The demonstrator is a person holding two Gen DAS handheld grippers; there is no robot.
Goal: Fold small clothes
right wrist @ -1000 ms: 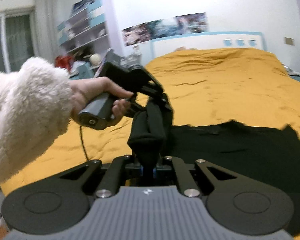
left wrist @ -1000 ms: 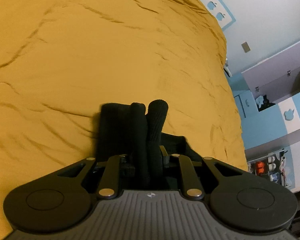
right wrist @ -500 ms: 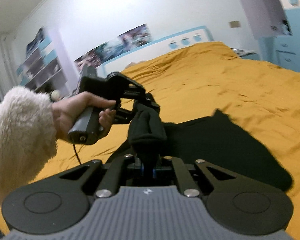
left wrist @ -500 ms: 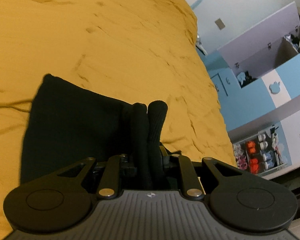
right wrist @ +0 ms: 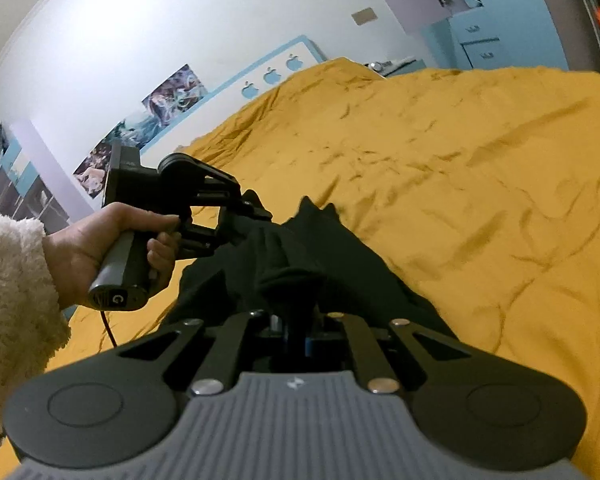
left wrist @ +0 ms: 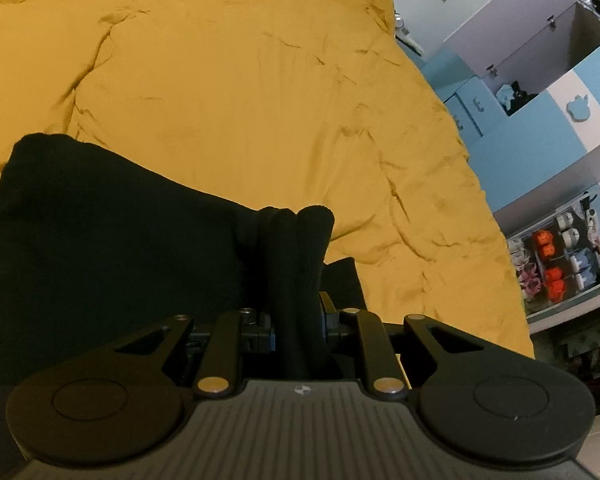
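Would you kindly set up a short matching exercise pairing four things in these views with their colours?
Things:
1. bedspread
2. garment
3. sleeve
4. apple shapes on the headboard

Colours:
A. blue
B. black
C. mustard yellow
D. cream

Pairs: 1-C, 2-B, 3-D, 4-A

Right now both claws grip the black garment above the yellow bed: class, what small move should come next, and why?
Probably lower both claws so the held edge comes down to the bed. The left claw and right claw are each shut on a bunched edge of the black garment, whose far part already lies on the yellow bedcover, while the held part is off it.
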